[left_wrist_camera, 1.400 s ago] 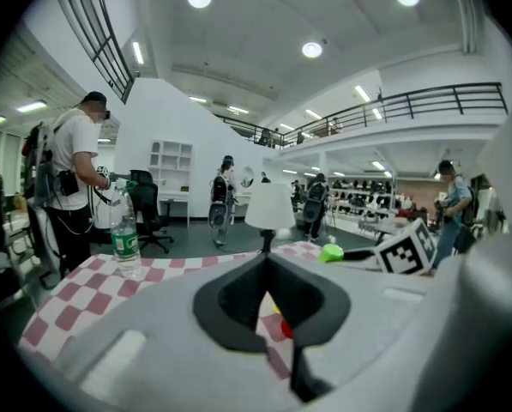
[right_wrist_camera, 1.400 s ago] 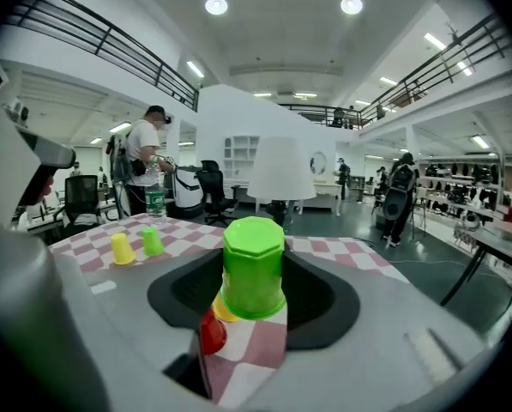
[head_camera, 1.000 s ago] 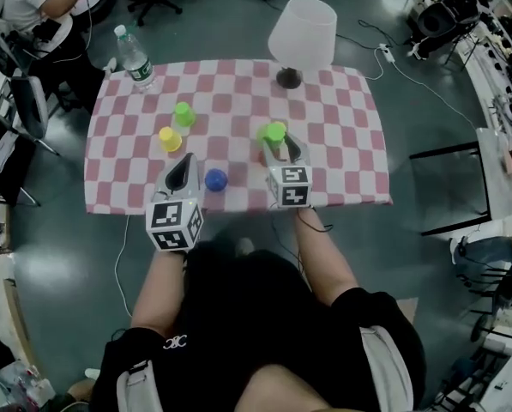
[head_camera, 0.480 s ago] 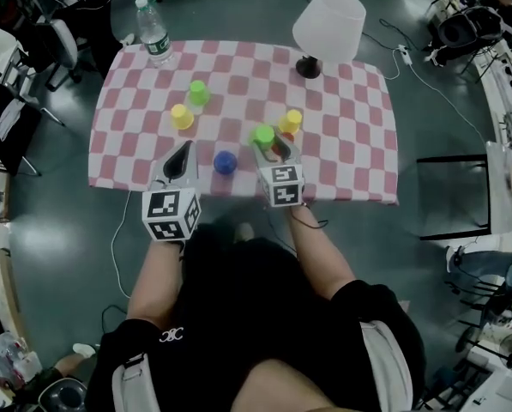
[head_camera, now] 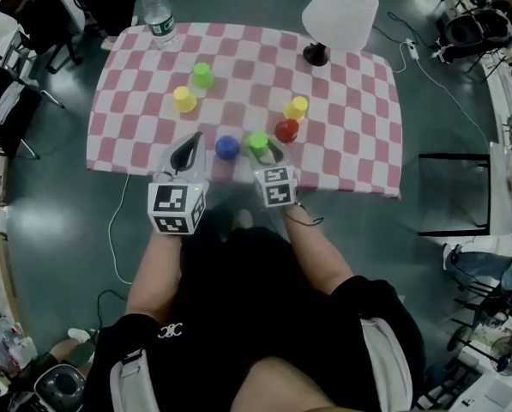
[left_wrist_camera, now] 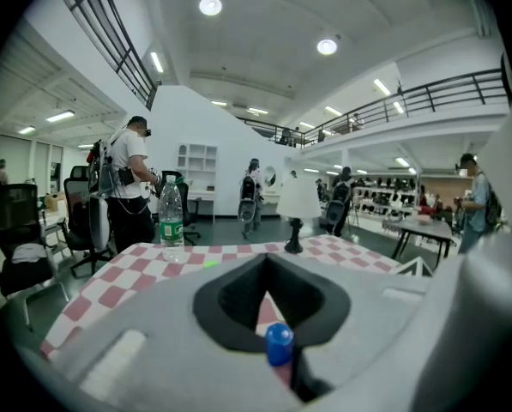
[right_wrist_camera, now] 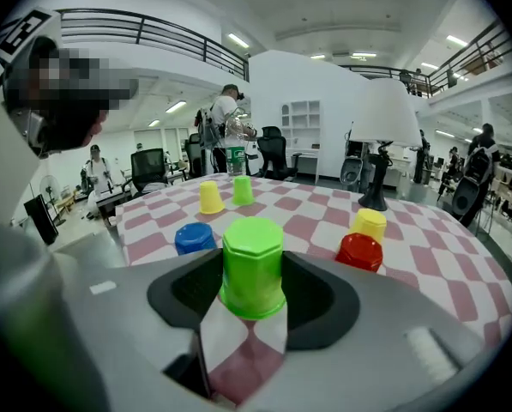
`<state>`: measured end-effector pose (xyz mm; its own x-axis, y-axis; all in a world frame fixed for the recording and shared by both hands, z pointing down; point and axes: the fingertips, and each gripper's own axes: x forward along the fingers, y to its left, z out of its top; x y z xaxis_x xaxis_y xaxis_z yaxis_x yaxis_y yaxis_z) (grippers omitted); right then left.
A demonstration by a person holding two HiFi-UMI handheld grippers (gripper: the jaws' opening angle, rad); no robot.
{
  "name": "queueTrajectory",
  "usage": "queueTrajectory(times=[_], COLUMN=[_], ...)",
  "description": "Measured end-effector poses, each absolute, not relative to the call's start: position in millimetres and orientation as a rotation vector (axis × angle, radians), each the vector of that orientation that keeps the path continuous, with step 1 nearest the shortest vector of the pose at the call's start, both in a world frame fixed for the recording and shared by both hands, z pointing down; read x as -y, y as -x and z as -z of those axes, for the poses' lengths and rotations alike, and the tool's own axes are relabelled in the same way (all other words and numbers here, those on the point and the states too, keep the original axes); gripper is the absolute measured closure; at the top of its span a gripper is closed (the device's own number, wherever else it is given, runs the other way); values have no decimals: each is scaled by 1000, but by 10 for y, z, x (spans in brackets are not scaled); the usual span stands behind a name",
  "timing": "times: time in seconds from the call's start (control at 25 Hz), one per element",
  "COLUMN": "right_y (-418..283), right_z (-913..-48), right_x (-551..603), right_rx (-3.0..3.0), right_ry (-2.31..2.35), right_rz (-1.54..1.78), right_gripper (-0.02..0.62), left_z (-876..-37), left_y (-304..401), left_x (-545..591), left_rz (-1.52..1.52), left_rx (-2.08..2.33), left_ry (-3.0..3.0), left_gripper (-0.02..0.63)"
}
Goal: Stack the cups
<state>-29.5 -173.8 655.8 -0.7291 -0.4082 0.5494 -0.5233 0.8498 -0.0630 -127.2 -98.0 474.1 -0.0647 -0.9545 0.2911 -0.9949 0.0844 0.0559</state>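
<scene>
Tablecloth (head_camera: 125,154) edge beside right gripper (head_camera: 262,151) tight on green cup (right_wrist_camera: 252,266), left gripper (head_camera: 194,141) clenched empty.

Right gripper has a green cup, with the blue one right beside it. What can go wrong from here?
1. The green cup in the right gripper's jaws sits close beside the blue cup. An off-centre approach would likely shove the blue cup rather than cap it.
2. Both cups are near the checkered tablecloth's front edge, so a nudged cup may fall off.
3. The left gripper points at the blue cup from close by and could bump it.
</scene>
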Motion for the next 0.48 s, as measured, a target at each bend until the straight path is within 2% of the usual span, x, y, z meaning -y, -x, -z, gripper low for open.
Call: queueTrajectory(times=[0.48], right_y=[259], right_z=[-6889], right_x=[1584], right_rx=[2486], right_ry=[-644], right_rz=[-277], right_gripper=[383], left_z=[-4777], left_y=[1308], left_x=[850], left_rz=[-212], left_rx=[2130], left_ry=[-1933], left_gripper=[607])
